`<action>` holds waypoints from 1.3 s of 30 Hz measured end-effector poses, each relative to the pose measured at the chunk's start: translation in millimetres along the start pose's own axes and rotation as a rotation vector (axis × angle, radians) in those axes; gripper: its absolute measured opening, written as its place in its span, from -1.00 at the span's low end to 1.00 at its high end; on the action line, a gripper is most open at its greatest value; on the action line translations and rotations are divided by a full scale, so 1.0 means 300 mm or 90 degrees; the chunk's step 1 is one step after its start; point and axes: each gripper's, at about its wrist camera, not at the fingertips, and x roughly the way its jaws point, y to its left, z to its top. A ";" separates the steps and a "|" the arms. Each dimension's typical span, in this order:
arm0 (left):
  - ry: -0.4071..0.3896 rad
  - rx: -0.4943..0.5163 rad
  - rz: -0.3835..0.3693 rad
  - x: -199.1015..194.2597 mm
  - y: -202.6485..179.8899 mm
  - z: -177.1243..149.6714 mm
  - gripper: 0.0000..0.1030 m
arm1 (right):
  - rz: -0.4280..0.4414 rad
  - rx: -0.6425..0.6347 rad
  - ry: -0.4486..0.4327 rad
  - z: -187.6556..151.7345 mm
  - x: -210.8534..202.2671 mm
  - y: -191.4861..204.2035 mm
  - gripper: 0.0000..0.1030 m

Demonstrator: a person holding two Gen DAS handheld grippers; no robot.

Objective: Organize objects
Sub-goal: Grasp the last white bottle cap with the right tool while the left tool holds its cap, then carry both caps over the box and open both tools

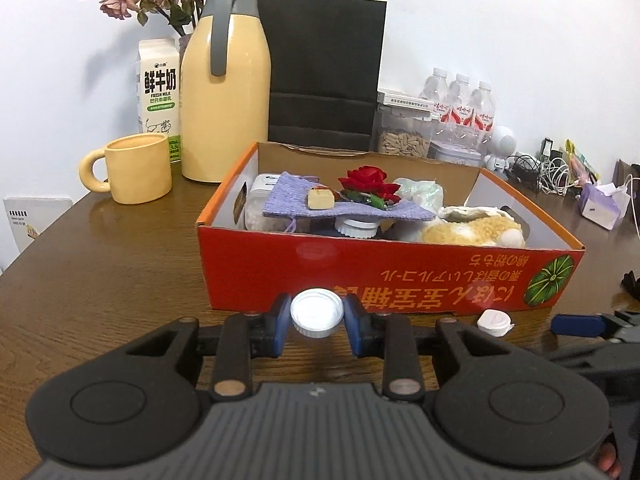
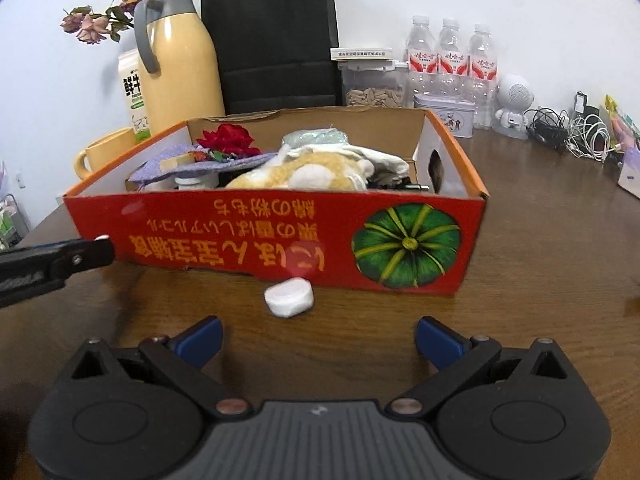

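Round white plastic cap [image 1: 317,313] pinched between left gripper [image 1: 316,322] pads, presumably bound for red cardboard box [image 1: 360,268] at twelve o'clock; right gripper [image 2: 318,340] gaping empty toward small white case [image 2: 289,297].

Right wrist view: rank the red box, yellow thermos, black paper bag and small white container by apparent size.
1. Red box
2. Black paper bag
3. Yellow thermos
4. Small white container
The box sits nearer the camera than the bag and thermos, which inflates it.

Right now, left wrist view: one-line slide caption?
Left gripper jaws shut on a white cap before the red box; a second cap lies on the table.
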 end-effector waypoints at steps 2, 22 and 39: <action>-0.001 0.002 0.000 -0.004 0.000 -0.005 -0.43 | -0.018 0.001 0.002 0.013 0.020 0.011 1.00; -0.027 0.008 -0.002 -0.042 -0.005 -0.025 -0.43 | -0.006 -0.035 -0.069 0.012 -0.026 0.080 -0.50; -0.095 0.009 -0.002 -0.064 -0.028 0.155 -0.43 | 0.022 -0.088 -0.231 0.111 -0.189 0.110 -0.50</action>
